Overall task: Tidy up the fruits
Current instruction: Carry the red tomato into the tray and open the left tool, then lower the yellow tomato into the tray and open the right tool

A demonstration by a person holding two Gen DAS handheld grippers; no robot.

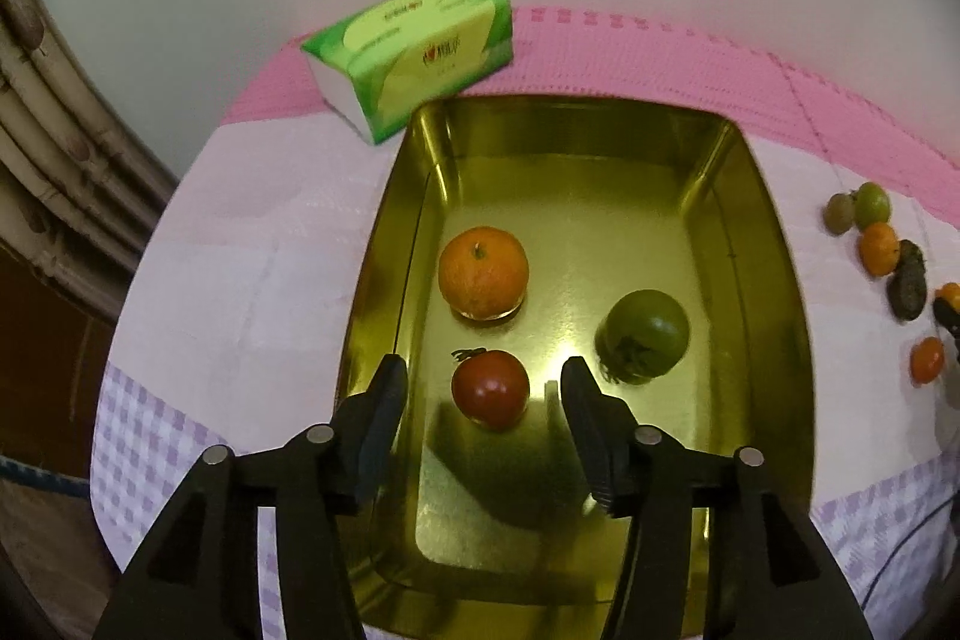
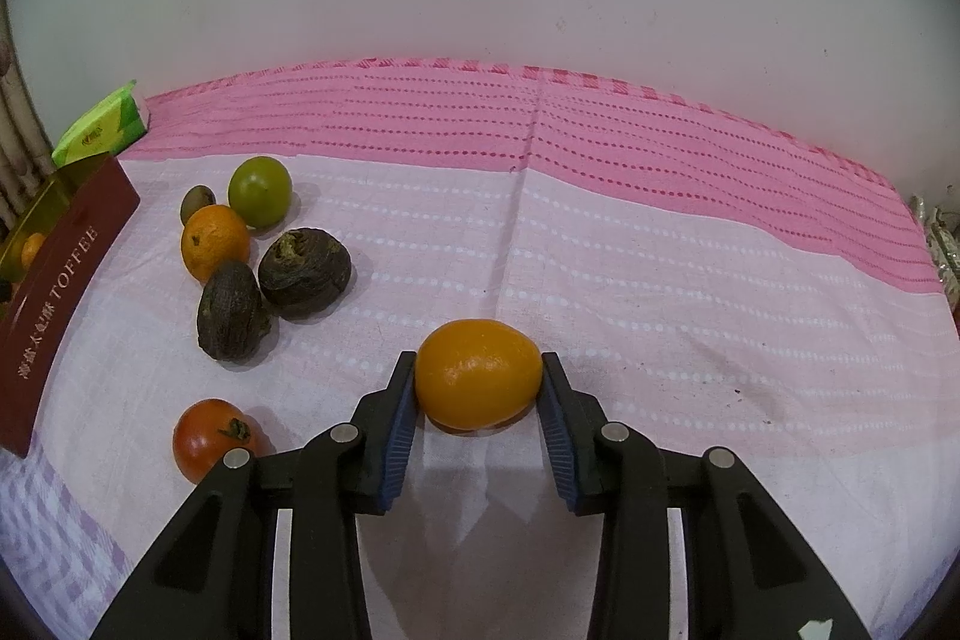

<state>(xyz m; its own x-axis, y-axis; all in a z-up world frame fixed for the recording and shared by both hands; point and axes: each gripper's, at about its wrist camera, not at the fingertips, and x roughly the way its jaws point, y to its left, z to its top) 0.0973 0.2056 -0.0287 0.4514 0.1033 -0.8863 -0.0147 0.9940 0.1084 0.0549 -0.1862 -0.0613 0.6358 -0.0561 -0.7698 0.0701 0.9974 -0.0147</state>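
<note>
The left tool [image 1: 483, 388] hangs with its jaws apart over the shiny gold metal tin [image 1: 774, 244], a small red tomato [image 1: 489, 388] lying loose between them (beside a round orange [image 1: 483, 271] and a green tomato [image 1: 647, 334]), while the right tool [image 2: 479, 388] is clamped on a smooth yellow-orange oval fruit [image 2: 479, 381] on the pink-and-white tablecloth [image 2: 660, 244].

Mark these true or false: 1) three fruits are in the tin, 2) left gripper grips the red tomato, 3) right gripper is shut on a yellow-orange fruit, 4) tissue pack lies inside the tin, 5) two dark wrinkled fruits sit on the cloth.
1) True: orange, green tomato and red tomato lie in the tin.
2) False: left gripper is open, pads clear of it.
3) True: right gripper clamps the yellow-orange fruit.
4) False: tissue pack lies behind the tin, on the cloth.
5) True: dark fruits.
</note>
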